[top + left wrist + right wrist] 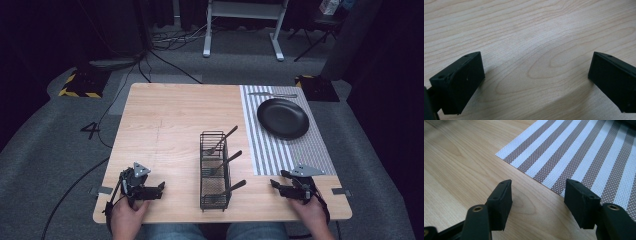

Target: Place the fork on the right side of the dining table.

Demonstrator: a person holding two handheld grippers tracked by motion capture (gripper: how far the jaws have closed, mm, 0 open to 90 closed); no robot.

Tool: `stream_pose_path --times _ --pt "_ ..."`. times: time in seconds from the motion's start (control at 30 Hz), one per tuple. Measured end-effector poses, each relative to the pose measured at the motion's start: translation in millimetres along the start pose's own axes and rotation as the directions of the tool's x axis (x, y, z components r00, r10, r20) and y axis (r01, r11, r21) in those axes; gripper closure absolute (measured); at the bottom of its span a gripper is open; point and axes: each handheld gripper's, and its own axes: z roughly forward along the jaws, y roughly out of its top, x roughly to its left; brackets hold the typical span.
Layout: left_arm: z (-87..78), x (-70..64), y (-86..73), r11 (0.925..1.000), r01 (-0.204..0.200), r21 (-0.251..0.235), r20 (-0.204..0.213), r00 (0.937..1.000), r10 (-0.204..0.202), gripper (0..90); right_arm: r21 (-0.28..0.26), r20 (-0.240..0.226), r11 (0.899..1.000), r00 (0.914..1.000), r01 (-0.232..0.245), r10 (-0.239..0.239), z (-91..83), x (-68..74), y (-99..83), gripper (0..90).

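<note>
With both the left gripper (161, 189) and right gripper (274, 186) gaping empty at the near edge, I judge the right should reach left to the caddy (215, 170) and pinch a handle squarely.

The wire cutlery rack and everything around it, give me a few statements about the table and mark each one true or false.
1. The wire rack holds three utensils. True.
2. The black plate sits on bare wood. False: it sits on the striped placemat.
3. The left gripper is open over bare wood. True.
4. The right gripper grips a fork. False: it is open, holding nothing.
5. A utensil lies beyond the plate. True.
</note>
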Motion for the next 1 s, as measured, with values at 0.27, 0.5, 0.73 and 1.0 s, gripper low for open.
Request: stream_pose_path --times 0.27,0.5,0.73,1.0 --pt "0.0 0.0 0.0 1.0000 0.000 0.000 0.000 1.0000 0.000 0.6 0.000 0.006 1.000 1.0000 -0.007 0.007 -0.3 0.7 -0.1 39.3" --pt "0.0 0.0 0.0 1.0000 0.000 0.000 0.000 1.0000 0.000 0.6 0.004 -0.011 1.000 0.9997 -0.020 0.020 -4.9 2.6 4.7 44.3" --pt "0.0 0.2 0.2 1.0000 -0.001 0.002 0.002 1.0000 0.001 0.5 -0.023 -0.063 0.999 0.9978 -0.024 0.023 -19.8 10.0 23.3 45.1" --pt "0.1 0.2 0.3 1.0000 0.000 0.002 0.003 1.0000 0.000 0.5 -0.039 -0.094 0.999 0.9951 -0.035 0.031 -34.2 15.2 39.9 45.3"
